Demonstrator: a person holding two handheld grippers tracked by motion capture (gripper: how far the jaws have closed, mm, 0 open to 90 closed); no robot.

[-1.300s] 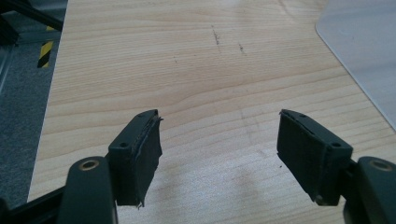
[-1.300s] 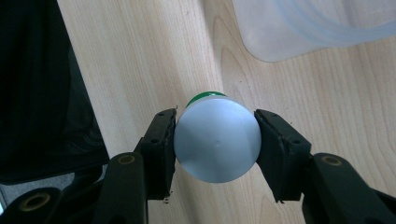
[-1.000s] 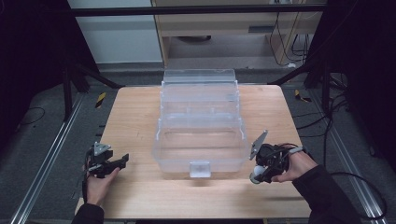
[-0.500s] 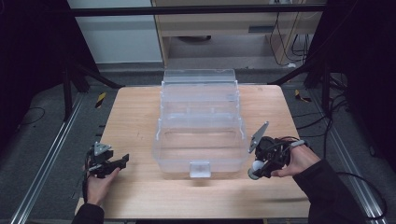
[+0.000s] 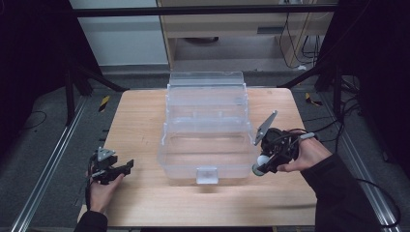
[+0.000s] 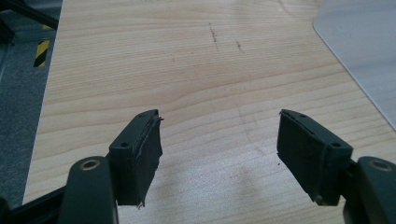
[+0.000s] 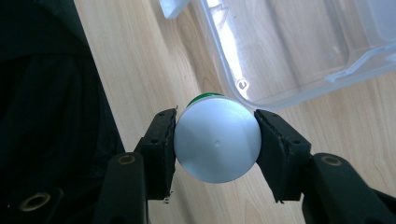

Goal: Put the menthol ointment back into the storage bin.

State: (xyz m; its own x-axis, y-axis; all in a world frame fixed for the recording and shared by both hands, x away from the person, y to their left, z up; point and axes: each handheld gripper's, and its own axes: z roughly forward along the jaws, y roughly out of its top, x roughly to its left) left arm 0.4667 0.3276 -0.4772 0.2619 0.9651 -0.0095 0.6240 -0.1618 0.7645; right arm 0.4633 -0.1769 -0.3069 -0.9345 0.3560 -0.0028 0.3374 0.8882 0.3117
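Wooden counter (image 5: pixel 140 130) carries a clear plastic storage box (image 5: pixel 205 125), lid off or folded back, standing at centre with its latch tab facing six o'clock. The box interior appears bare, though reflections on the plastic make that uncertain.

Right claw (image 7: pixel 215 140), at four o'clock from the box and just beside its near right corner, is clamped on a small white round-topped object (image 7: pixel 217 145) with a green band beneath, possibly a capped bottle. The jaws bear on opposite sides of the smooth dome, at its widest part.

Left claw (image 6: pixel 219 149) is spread wide and holds nothing, resting low over bare counter at eight o'clock from the box, well apart from it.

Risks noted:
- The dome is smooth and curved; a grip this high could let the object squirt out or rotate if the hand tilts.
- The box rim lies at twelve o'clock from the held object in the right gripper view, very near; a lift without clearance could knock the rim and shift the light box.
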